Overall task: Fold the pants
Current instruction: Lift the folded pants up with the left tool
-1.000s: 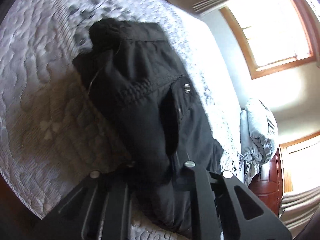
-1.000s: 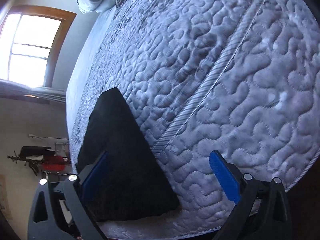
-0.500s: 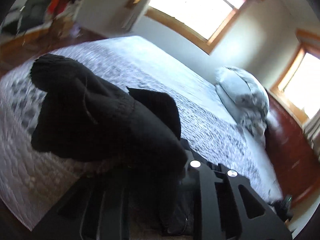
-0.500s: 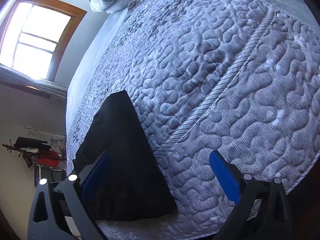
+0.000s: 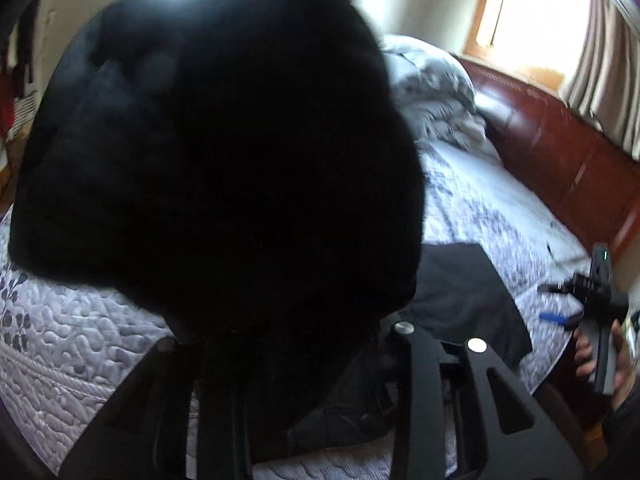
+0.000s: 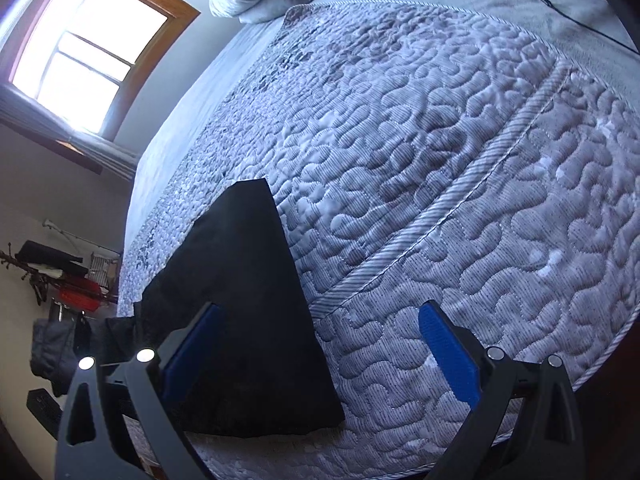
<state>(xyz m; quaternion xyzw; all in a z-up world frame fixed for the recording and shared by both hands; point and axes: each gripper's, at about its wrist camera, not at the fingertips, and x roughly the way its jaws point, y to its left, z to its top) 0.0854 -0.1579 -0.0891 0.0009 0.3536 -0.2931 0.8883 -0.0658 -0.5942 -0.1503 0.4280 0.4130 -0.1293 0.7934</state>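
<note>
The black pants [image 5: 224, 168] fill most of the left wrist view, lifted in a bunch above the quilted bed [image 5: 64, 344]. My left gripper [image 5: 304, 360] is shut on the pants; its fingertips are buried in the cloth. The leg end [image 5: 460, 300] lies flat on the bed to the right. In the right wrist view that flat leg end [image 6: 248, 288] lies at lower left on the quilt [image 6: 440, 160]. My right gripper [image 6: 316, 352] is open and empty, its left blue pad [image 6: 188, 356] over the cloth. The right gripper also shows in the left wrist view [image 5: 600, 304].
A rumpled grey duvet [image 5: 436, 92] sits at the head of the bed against a dark wooden headboard [image 5: 560, 152]. Windows [image 6: 80, 60] are on the walls. A black cable [image 6: 580, 20] lies on the far sheet. Clutter [image 6: 72, 288] stands beyond the bed's left edge.
My left gripper has lifted the pants' bunched end off the bed and swung it right, so the cloth now hangs close to the camera. The right gripper has stayed open and drifted slightly.
</note>
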